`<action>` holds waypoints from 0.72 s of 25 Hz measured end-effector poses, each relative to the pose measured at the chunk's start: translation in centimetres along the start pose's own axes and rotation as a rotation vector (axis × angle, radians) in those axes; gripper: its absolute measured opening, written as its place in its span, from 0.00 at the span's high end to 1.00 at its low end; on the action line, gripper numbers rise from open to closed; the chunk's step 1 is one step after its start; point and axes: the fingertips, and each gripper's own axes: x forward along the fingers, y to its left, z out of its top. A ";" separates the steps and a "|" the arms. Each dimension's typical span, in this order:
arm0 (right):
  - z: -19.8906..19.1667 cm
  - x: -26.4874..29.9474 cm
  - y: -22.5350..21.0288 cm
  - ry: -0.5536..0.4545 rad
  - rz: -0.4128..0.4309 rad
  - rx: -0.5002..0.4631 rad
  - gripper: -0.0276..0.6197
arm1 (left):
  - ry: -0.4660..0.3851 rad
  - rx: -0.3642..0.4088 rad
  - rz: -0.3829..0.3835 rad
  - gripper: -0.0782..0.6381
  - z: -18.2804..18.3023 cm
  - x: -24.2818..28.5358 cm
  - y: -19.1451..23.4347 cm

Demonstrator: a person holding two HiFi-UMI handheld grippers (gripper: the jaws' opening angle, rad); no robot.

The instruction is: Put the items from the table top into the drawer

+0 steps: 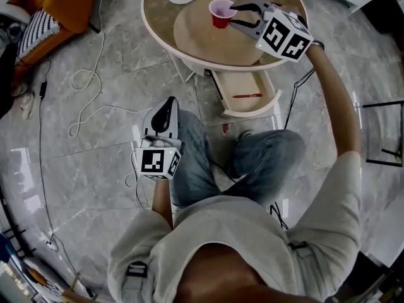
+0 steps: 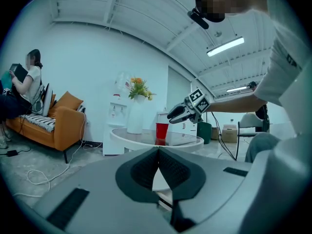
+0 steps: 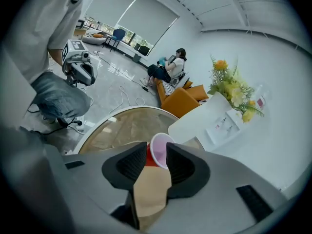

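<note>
Right gripper point(image 1: 238, 16), fingers point(image 3: 127, 168) spread and empty, hovers just beside the red cup point(image 1: 220, 12), where an off-centre pinch could topple it across the table point(image 1: 159, 14); left gripper point(image 1: 168, 104) is closed on nothing.

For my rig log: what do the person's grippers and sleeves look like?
The left gripper and right gripper have grey bodies, black textured jaw pads and a cube of black-and-white square markers each. The person wears a pale short-sleeved shirt and blue jeans.
</note>
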 end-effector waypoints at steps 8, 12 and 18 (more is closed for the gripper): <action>-1.0 3.0 0.9 0.095 0.073 -0.076 0.82 | -0.015 0.007 0.025 0.87 0.9 -1.1 1.0; -0.7 2.6 0.4 0.089 0.026 -0.108 0.90 | -0.019 0.004 0.025 0.87 1.1 -1.1 1.3; -0.2 -0.8 1.1 0.071 -0.009 -0.102 0.90 | -0.015 -0.002 -0.029 0.87 0.7 -0.2 -0.1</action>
